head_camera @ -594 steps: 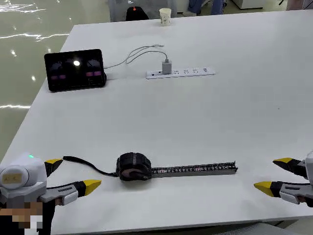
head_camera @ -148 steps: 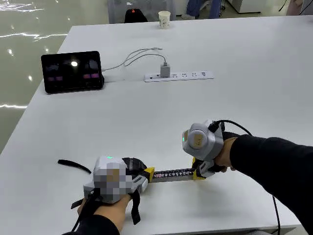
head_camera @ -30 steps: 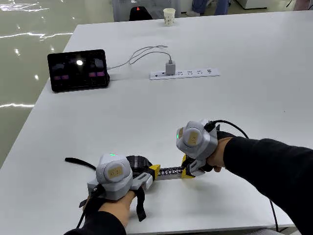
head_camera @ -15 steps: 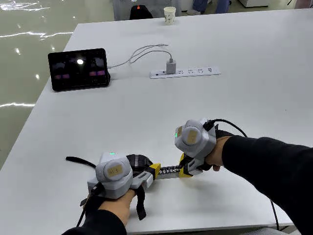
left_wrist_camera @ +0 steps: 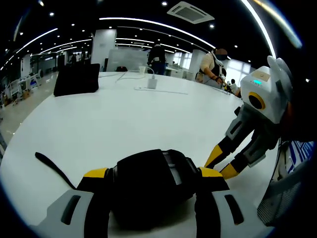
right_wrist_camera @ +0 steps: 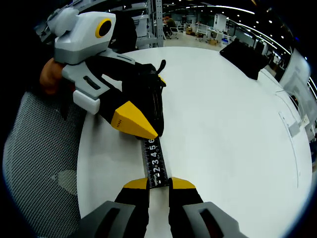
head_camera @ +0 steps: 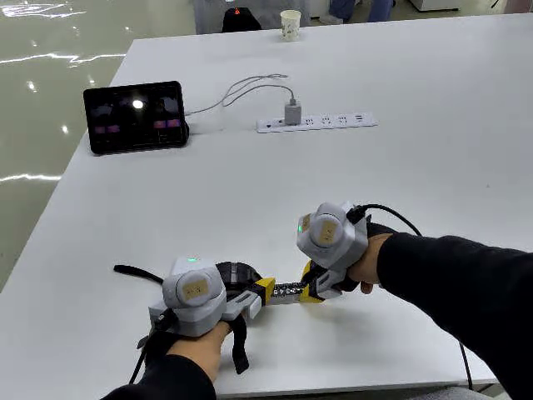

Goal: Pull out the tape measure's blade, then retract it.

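**Yellow-tipped grippers hold both ends of a short run of blade**

Black and rounded, the tape measure (head_camera: pixel 236 276) sits on the white table (head_camera: pixel 350 192) near the edge at 6 o'clock in the head view. The left gripper (left_wrist_camera: pixel 154 174) clamps its case from both sides, jaws spread to the case's width. A short length of blade (right_wrist_camera: pixel 153 158) runs out toward 3 o'clock, with printed numbers visible. The right gripper (right_wrist_camera: pixel 158 184) pinches the blade's free end, jaws narrowed onto it. A black strap (head_camera: pixel 133 272) trails from the case toward 9 o'clock. A dark tablet (head_camera: pixel 136 117) stands at 10 o'clock, a power strip (head_camera: pixel 321 122) at 12, and a paper cup (head_camera: pixel 291 24) beyond it on the far edge.
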### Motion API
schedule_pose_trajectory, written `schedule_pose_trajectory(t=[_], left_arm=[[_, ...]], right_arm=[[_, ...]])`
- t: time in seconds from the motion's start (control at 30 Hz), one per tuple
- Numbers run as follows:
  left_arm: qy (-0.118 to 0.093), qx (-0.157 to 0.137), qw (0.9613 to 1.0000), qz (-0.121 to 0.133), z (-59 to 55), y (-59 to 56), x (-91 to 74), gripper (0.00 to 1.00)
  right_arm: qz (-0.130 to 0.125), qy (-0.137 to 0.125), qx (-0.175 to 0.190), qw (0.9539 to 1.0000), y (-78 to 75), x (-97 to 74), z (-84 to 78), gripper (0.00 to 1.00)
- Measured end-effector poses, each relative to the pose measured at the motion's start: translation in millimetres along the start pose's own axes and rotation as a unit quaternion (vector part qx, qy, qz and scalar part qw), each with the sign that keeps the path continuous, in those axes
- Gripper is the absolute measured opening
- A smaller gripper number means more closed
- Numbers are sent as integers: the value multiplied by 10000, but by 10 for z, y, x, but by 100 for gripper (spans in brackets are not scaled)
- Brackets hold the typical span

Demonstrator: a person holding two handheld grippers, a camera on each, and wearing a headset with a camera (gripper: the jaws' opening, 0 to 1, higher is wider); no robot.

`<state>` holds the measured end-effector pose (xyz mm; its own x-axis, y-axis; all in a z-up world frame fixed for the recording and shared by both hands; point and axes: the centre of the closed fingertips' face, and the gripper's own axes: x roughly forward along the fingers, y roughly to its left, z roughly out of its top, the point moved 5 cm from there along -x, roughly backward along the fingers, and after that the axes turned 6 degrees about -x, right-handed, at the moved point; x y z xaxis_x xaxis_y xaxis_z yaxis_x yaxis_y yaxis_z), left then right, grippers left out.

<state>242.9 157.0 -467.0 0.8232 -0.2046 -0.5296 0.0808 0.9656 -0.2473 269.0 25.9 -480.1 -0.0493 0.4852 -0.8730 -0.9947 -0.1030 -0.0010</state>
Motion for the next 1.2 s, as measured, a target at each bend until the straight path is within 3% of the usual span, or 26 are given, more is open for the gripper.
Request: schedule_pose_trajectory(t=[1.2], left_arm=[[-21, -45, 10000, 5, 3, 1, -8, 65]], right_arm=[[-97, -359, 21, 9993, 21, 113, 157, 11]])
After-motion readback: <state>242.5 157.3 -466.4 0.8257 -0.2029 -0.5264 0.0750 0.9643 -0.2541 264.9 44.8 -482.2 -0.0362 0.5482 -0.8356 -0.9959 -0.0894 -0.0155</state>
